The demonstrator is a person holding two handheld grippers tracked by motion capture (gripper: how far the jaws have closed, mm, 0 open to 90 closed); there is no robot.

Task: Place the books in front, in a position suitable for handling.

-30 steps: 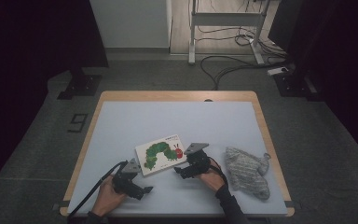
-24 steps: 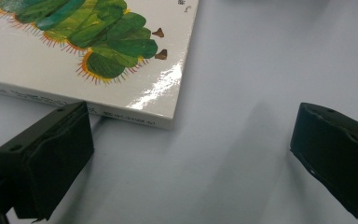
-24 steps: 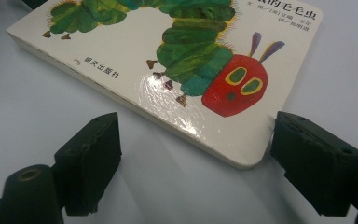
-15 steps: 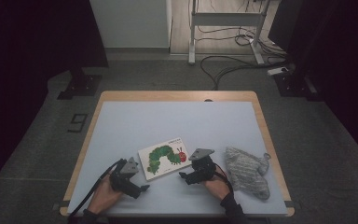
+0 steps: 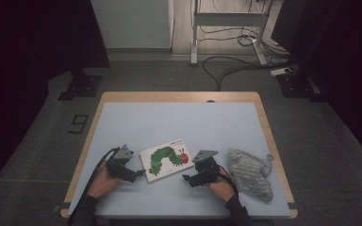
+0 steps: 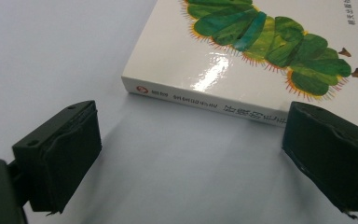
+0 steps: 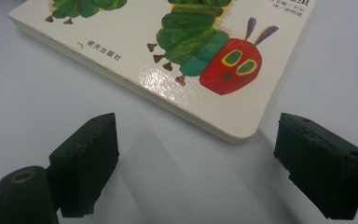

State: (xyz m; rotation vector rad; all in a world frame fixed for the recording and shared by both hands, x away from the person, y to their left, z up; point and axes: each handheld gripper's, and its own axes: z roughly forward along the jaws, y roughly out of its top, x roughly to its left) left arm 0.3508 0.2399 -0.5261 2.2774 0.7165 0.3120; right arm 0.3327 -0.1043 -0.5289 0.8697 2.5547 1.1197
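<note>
A white picture book (image 5: 167,162) with a green caterpillar on its cover lies flat on the table near the front. In the left gripper view its spine (image 6: 200,98) faces me. My left gripper (image 5: 139,173) (image 6: 196,158) sits just left of the book, open; its jaws have just been closing a little with nothing between them. My right gripper (image 5: 188,179) (image 7: 205,163) is open too, low over the table by the book's front right corner (image 7: 237,133), apart from it.
A grey knitted cloth (image 5: 250,172) lies crumpled to the right of my right hand. The pale blue tabletop (image 5: 179,122) has a wooden rim. Beyond the table are a dark floor, cables and a metal stand.
My left gripper has slid away from the table's front edge to sit beside the book's left side. The right gripper has hardly moved.
</note>
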